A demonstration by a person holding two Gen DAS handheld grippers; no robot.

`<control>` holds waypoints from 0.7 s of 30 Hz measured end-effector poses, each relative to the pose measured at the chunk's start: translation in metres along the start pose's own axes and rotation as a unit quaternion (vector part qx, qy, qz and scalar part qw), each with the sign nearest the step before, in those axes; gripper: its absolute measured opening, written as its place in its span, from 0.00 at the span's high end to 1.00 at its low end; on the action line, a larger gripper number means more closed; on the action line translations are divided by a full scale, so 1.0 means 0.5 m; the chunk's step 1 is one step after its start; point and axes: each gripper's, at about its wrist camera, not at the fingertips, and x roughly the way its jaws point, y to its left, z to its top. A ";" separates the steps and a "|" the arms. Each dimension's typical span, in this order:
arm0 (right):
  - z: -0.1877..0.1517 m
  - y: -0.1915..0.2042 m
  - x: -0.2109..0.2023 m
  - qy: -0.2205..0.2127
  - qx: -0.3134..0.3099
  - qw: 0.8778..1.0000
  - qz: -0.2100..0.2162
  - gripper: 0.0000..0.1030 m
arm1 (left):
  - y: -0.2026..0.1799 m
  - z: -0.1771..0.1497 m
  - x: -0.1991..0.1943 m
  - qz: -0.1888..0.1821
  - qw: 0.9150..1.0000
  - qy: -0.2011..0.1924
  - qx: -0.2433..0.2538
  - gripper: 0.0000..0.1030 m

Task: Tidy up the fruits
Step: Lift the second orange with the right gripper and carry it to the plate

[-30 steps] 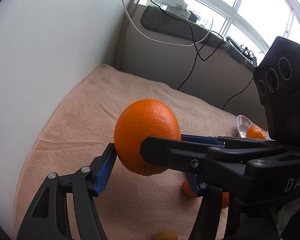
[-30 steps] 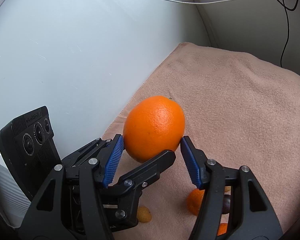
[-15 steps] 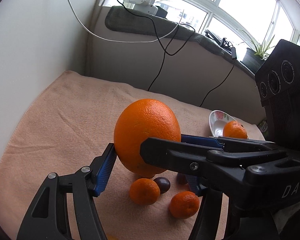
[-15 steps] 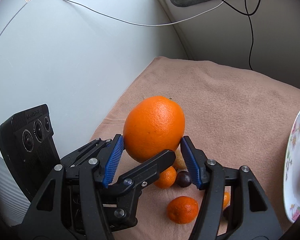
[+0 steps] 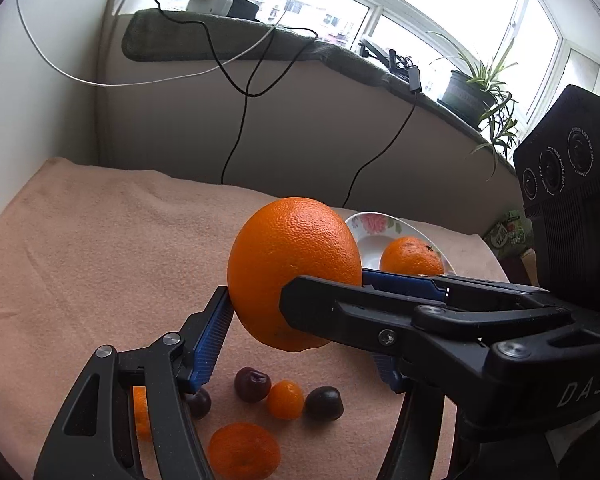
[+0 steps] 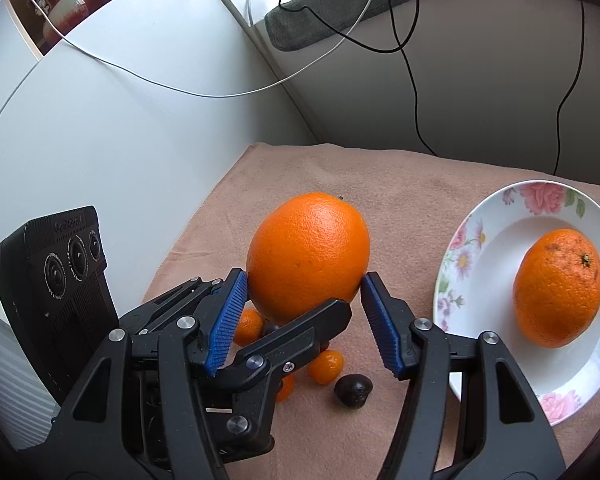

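Orange fruit: a large orange (image 5: 294, 268) (image 6: 308, 258), lifted clear of the peach cloth (image 5: 100, 248) (image 6: 400, 184).
Left gripper (image 5: 300, 320): its blue pads (image 5: 212, 340) press the large orange's sides, clamped on it.
Right gripper (image 6: 304, 320): reaching in crosswise, its blue pads (image 6: 226, 322) also closed against the same fruit.
Plate (image 5: 370, 240) (image 6: 484, 252): white, flower-rimmed, near the cloth's right edge, carrying a second orange (image 5: 412, 256) (image 6: 558, 288).
Small fruit: mandarins (image 5: 244, 450) (image 6: 326, 366) and dark plums (image 5: 253, 384) (image 6: 352, 390) lie loose on the cloth under the grippers, toward its near edge.
Doubt: some pieces are hidden behind the black fingers, so their count is unclear.
Beyond the far edge: cables (image 5: 240, 120) hang down a grey wall.
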 end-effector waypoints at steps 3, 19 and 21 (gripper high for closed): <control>-0.006 -0.024 -0.029 -0.006 0.006 1.000 -0.009 0.40 | -0.026 0.008 0.018 -0.010 1.000 0.004 0.006 0.38; -0.012 -0.124 -0.065 -0.019 0.039 0.998 -0.045 0.40 | -0.110 0.021 0.095 -0.040 0.998 0.034 0.034 0.38; -0.011 -0.130 -0.068 -0.023 0.042 0.998 -0.047 0.40 | -0.114 0.020 0.099 -0.040 0.998 0.038 0.036 0.38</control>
